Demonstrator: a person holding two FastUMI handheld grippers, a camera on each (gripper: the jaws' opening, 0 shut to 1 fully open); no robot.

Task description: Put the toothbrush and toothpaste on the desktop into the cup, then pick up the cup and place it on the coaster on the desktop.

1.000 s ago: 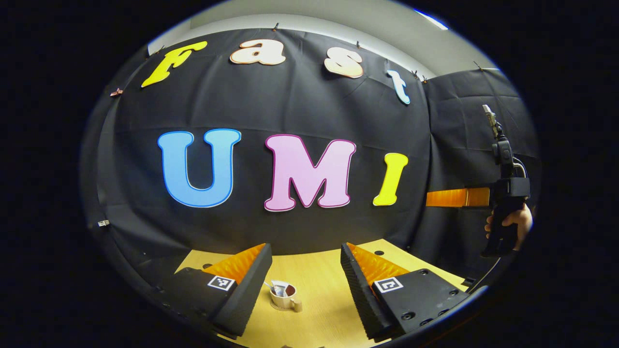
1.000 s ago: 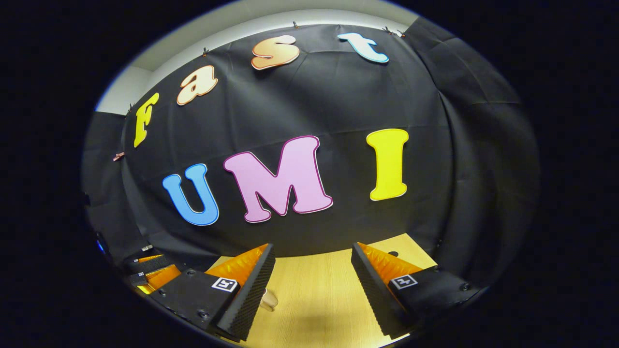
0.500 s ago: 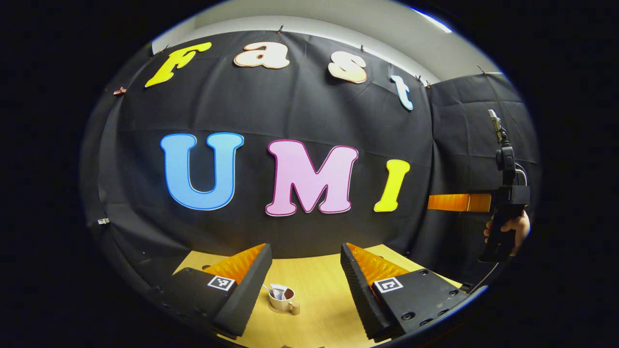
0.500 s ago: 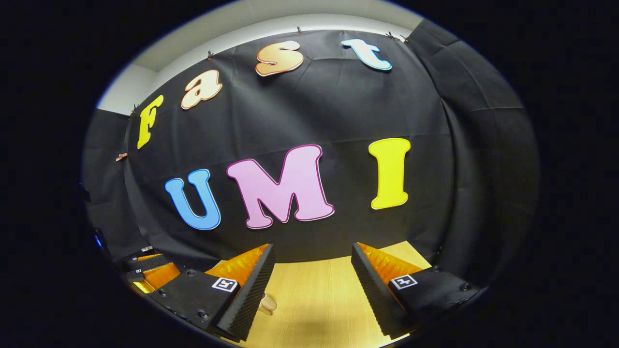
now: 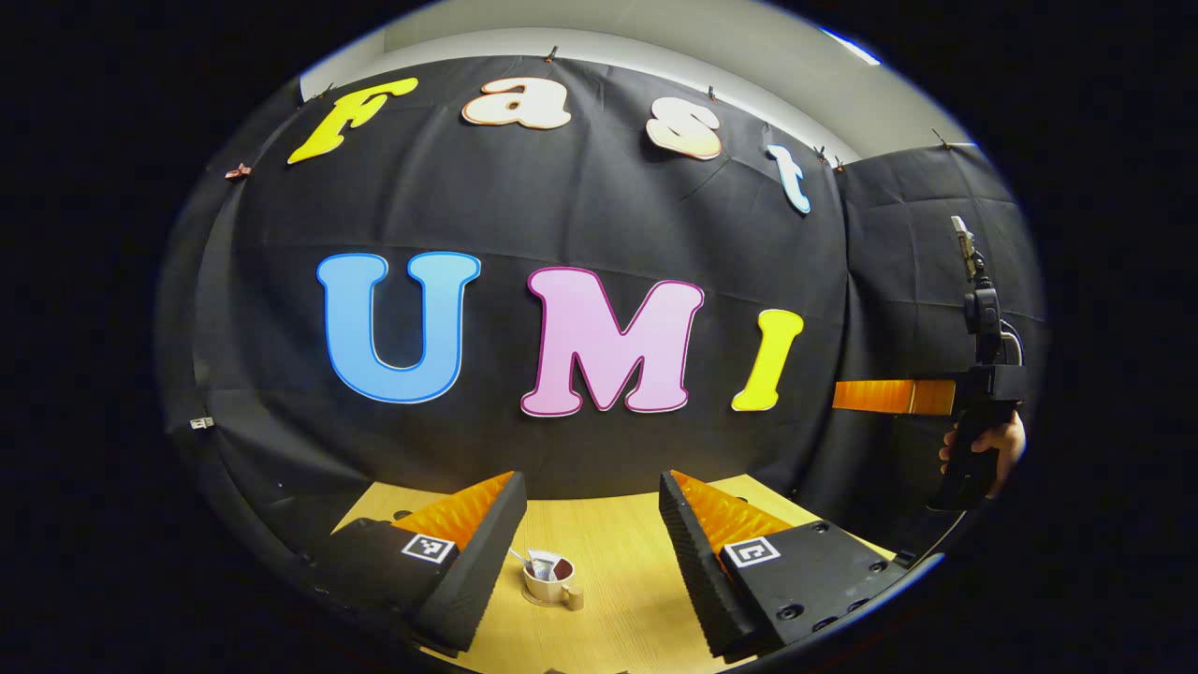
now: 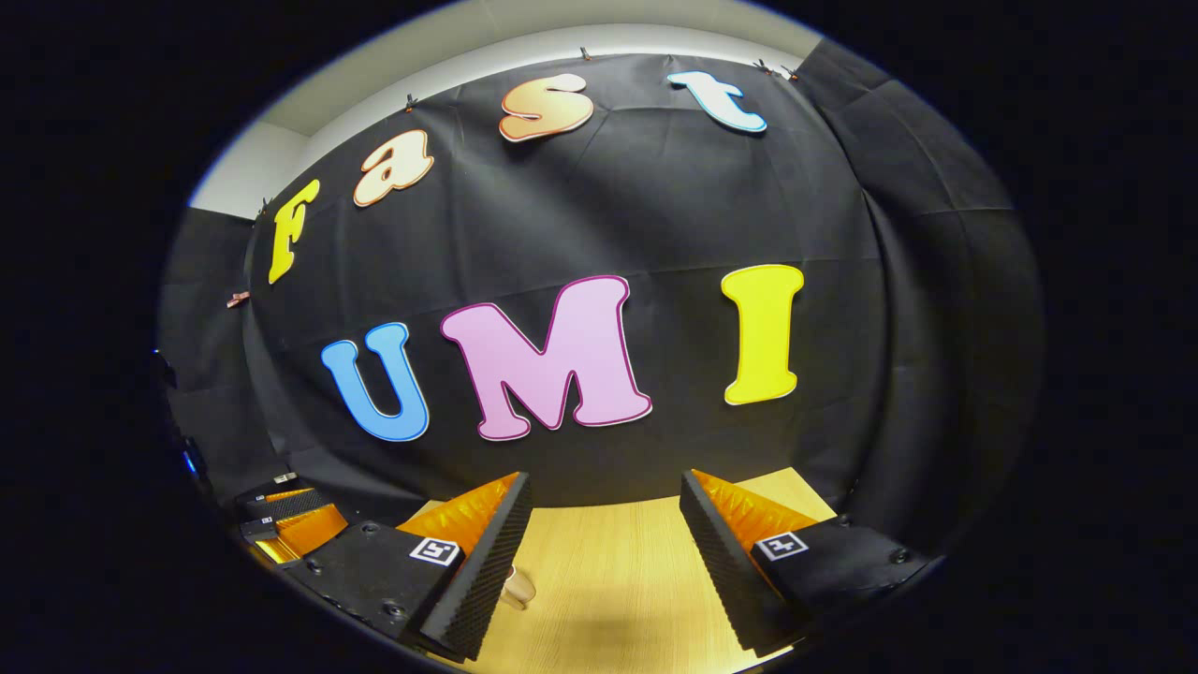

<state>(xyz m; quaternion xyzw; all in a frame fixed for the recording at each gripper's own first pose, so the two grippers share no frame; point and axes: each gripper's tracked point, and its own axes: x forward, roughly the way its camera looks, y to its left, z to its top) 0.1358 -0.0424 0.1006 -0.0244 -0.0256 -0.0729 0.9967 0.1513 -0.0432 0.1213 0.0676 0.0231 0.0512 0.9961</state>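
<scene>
A small pale cup (image 5: pixel 550 582) with a handle stands on the wooden desktop (image 5: pixel 618 548), low between my left gripper's fingers and well below them. A toothbrush and a toothpaste tube (image 5: pixel 540 564) stick out of it. A thin brownish disc seems to lie under its base. My left gripper (image 5: pixel 590 483) is open and holds nothing. My right gripper (image 6: pixel 605 481) is open too, above the desktop (image 6: pixel 608 571). In the right gripper view the cup (image 6: pixel 519 588) peeks out from behind the left finger.
In the left gripper view the right gripper (image 5: pixel 973 393) hangs at the far right, held by a hand (image 5: pixel 987 445). The left gripper (image 6: pixel 285 520) sits at the right gripper view's lower left. Black cloth walls close the desk at the back and right.
Both views have shifted slightly, as the grippers drift a little above the desk. Both stay open, and the cup has not moved on the desktop.
</scene>
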